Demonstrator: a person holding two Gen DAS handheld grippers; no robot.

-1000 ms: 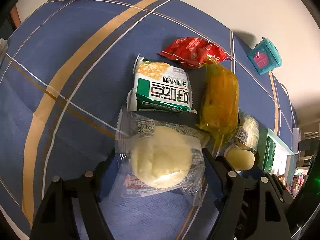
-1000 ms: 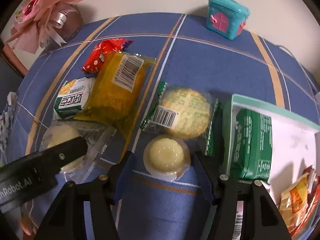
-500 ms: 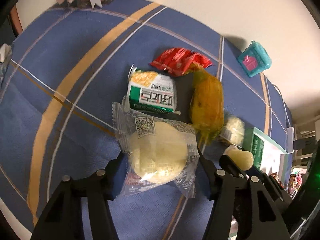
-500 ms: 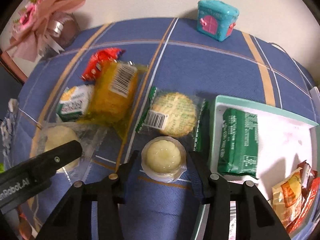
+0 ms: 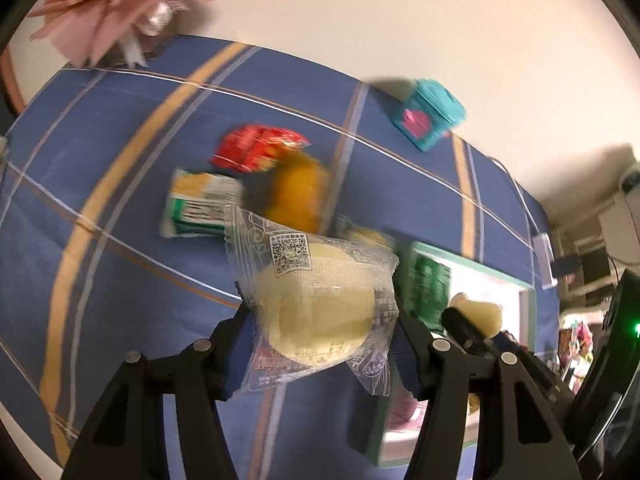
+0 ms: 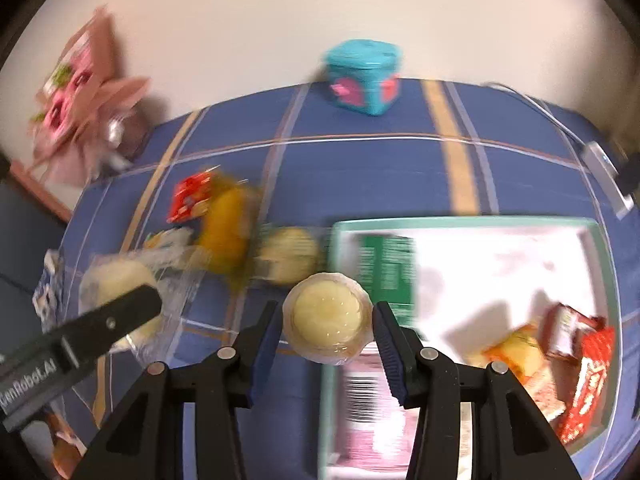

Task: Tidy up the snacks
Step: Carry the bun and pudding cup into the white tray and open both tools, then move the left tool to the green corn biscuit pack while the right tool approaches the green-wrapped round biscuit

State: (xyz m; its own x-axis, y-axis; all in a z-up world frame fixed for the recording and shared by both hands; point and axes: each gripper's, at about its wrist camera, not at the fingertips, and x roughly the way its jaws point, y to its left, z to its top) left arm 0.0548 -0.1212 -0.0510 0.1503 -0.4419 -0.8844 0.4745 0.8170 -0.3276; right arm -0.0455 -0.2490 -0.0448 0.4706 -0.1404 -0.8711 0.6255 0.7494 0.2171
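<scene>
Both cameras look steeply down past their own black fingers, close above the blue plaid tablecloth [image 5: 120, 208]. The left view faces rightward toward the teal tray [image 5: 532, 292]; the right view sits over that tray. Shared: the teal toy house [image 6: 362, 76] and the pink bouquet [image 5: 116, 12].

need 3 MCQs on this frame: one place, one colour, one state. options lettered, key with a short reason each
1. Where does the green packet lie?
A. in the tray
B. beside the teal box
C. under the bouquet

2. What colour is the small house-shaped box by the wall?
A. yellow
B. teal
C. black

3. What does the right tool hold?
A. nothing
B. a red wrapper
C. a round pudding cup

Key:
1 A, it lies inside the tray, at its left end.
2 B, teal with pink patches.
3 C, both pads press on the pudding cup, while the left tool grips the clear-wrapped bun.
</scene>
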